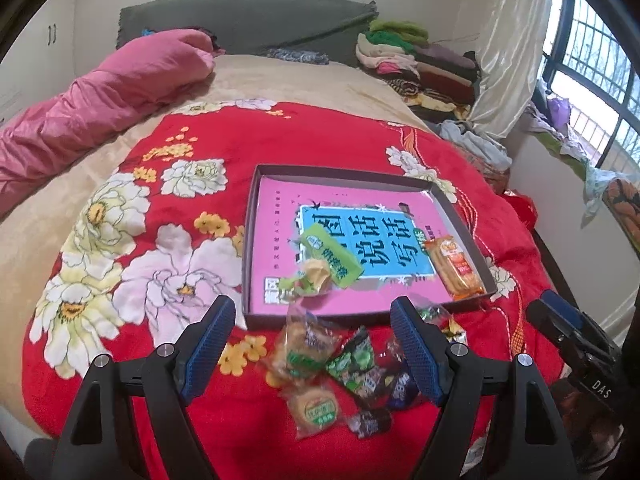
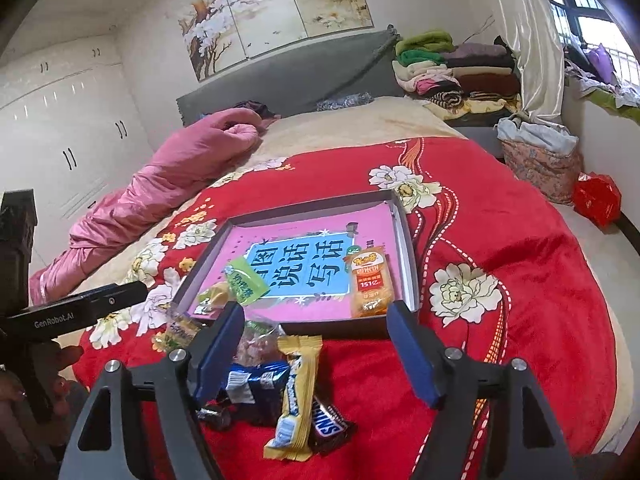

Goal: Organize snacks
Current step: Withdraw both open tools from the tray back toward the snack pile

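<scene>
- My left gripper [image 1: 312, 350] hovers with its blue-padded jaws spread wide and nothing between them, above a loose heap of wrapped snacks [image 1: 340, 368] on the red floral blanket [image 1: 132, 240].
- The right pad hides part of the heap; the dark wrappers behind it are too crumpled to read.
- Clearest in that heap is a round pastry [image 1: 316, 410] in a clear wrapper with a green label, nearest my camera.
- My right gripper [image 2: 316, 354] also stands wide apart and empty, over a yellow bar [image 2: 294, 396], a brown Snickers bar [image 2: 330, 426] and a blue packet [image 2: 252, 384]; the left pad covers the blue packet's edge.
- Just beyond both heaps lies a shallow dark tray [image 1: 250, 240], lined with a pink book cover [image 1: 280, 208] whose printed characters are partly covered.
- Inside the tray, a green packet [image 1: 332, 256] leans over a small yellowish snack [image 1: 316, 276] at the near left; an orange packet [image 1: 454, 270] lies along the right wall.
- Farther out: a pink quilt [image 1: 100, 100] on the left, folded clothes [image 1: 416, 64] by the headboard, the window [image 1: 592, 64] cut off by the lens edge.
- At the frame's right edge, my other gripper's dark body shows only in part.
</scene>
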Demonstrator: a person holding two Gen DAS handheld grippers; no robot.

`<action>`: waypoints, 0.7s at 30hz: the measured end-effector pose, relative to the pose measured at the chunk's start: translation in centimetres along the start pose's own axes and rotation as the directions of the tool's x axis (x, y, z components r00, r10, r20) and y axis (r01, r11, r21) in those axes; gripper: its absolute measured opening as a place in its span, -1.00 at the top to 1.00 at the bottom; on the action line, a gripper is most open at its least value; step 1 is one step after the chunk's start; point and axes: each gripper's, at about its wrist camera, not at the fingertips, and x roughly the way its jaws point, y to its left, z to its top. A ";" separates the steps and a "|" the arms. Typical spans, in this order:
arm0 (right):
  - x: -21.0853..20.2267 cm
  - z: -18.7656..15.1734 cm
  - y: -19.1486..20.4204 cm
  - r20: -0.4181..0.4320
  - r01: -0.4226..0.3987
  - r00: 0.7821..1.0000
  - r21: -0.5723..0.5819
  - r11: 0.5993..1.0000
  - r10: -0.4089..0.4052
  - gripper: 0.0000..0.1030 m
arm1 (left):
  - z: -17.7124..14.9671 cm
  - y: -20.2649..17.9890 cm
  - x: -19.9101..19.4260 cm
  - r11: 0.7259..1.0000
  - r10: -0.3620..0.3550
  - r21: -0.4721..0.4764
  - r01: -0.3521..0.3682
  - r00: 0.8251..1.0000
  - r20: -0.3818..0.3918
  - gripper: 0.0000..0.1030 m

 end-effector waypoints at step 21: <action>-2.8 -0.8 -0.4 0.011 0.021 1.000 0.025 0.999 -0.021 -0.51 | -1.2 0.2 -2.9 1.000 -0.027 -0.010 0.027 1.000 -0.009 -0.57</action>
